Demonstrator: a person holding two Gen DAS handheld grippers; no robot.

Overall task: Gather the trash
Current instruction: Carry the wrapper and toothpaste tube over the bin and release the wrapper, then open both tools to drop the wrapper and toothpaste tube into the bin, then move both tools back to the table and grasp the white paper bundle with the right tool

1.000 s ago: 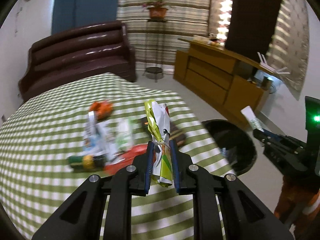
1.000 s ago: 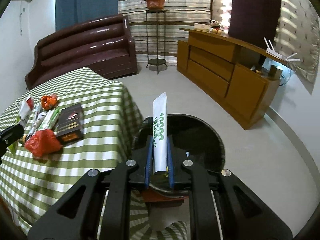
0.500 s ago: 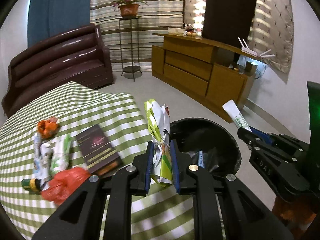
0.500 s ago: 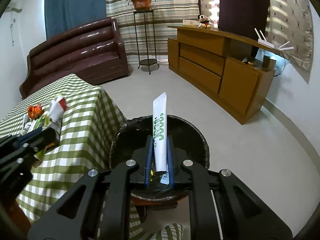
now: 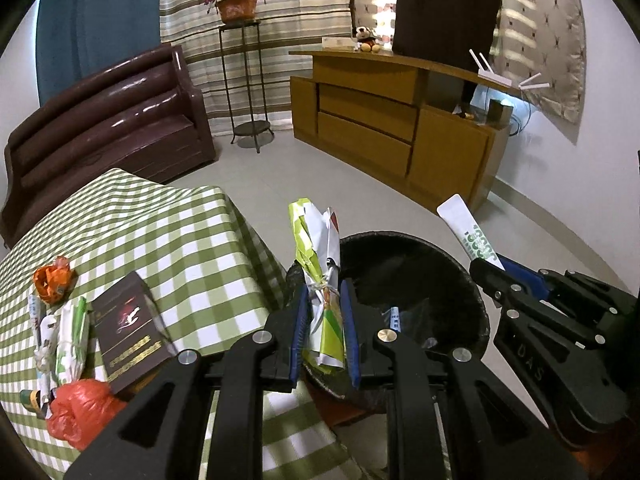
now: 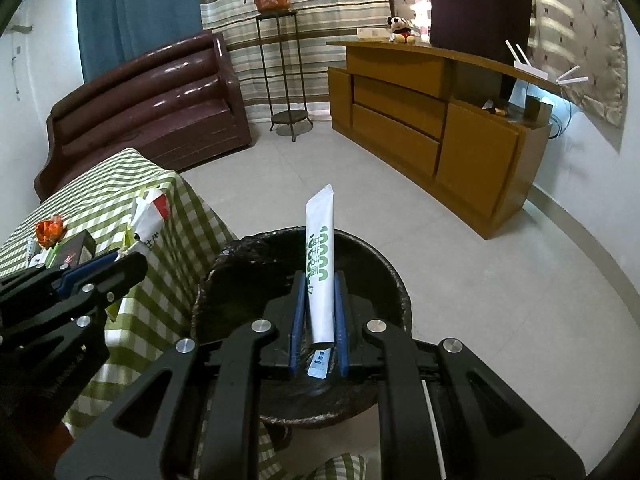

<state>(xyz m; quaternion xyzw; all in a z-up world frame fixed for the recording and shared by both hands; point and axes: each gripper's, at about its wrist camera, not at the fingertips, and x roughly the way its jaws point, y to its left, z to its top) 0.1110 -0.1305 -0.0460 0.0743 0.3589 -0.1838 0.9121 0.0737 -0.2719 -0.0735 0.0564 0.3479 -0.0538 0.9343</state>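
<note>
Both claws are clamped on trash above the bin [image 5: 472,280]. Left gripper [image 5: 323,300] pinches a crumpled green-and-white wrapper bundle [image 5: 318,264] over the bin's near-left rim, by the table [image 5: 168,240] corner. Right gripper [image 6: 319,288] grips a white tube [image 6: 320,256] with green print, upright between its blue pads, over the bin's dark mouth. More trash lies on the checked table at left: an orange wad [image 5: 51,282], a red bag [image 5: 80,408], white-green wrappers [image 5: 72,336] and a dark book [image 5: 128,332].
</note>
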